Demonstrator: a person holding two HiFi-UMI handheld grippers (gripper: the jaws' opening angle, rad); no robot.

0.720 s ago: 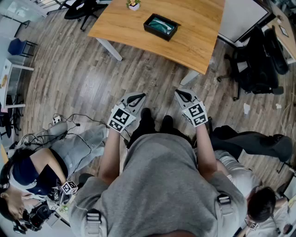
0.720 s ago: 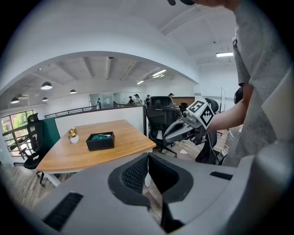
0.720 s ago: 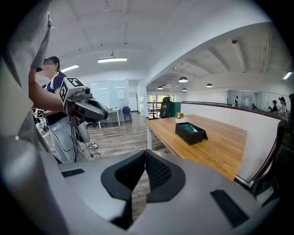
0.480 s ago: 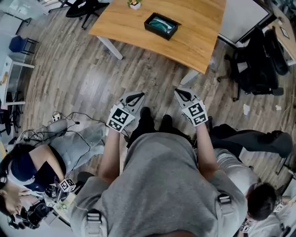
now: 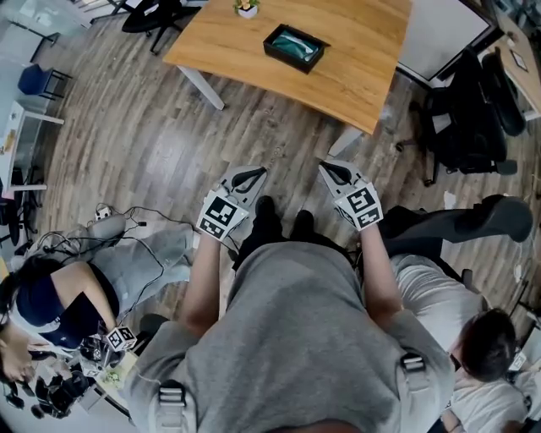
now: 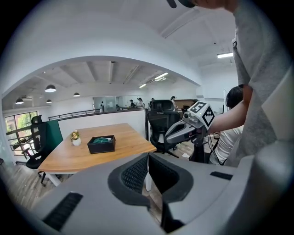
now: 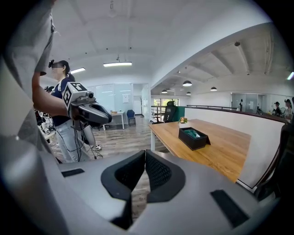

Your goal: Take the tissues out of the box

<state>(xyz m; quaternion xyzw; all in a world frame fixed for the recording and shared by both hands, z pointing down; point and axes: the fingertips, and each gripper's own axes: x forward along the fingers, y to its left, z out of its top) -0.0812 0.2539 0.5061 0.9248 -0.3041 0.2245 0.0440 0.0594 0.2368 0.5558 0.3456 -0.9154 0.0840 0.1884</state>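
Note:
A black tissue box (image 5: 294,47) with green tissue inside sits on a wooden table (image 5: 355,76) some way ahead of me. The box (image 6: 101,143) shows far off in the left gripper view, and the box (image 7: 194,137) likewise in the right gripper view. My left gripper (image 5: 252,175) and right gripper (image 5: 330,169) are held side by side above the floor, well short of the table. Both are shut with nothing between the jaws. From the left gripper (image 6: 148,160) I see the right gripper (image 6: 188,131); from the right gripper (image 7: 145,158) I see the left gripper (image 7: 89,112).
A small potted plant (image 5: 244,8) stands on the table beside the box. Black office chairs (image 5: 469,110) stand at the right. A seated person (image 5: 51,313) with cables is at my left, another person (image 5: 473,338) at my right. Wood floor lies between me and the table.
My grippers have kept still. The person at the right has shifted, and their leg has swung up and to the right.

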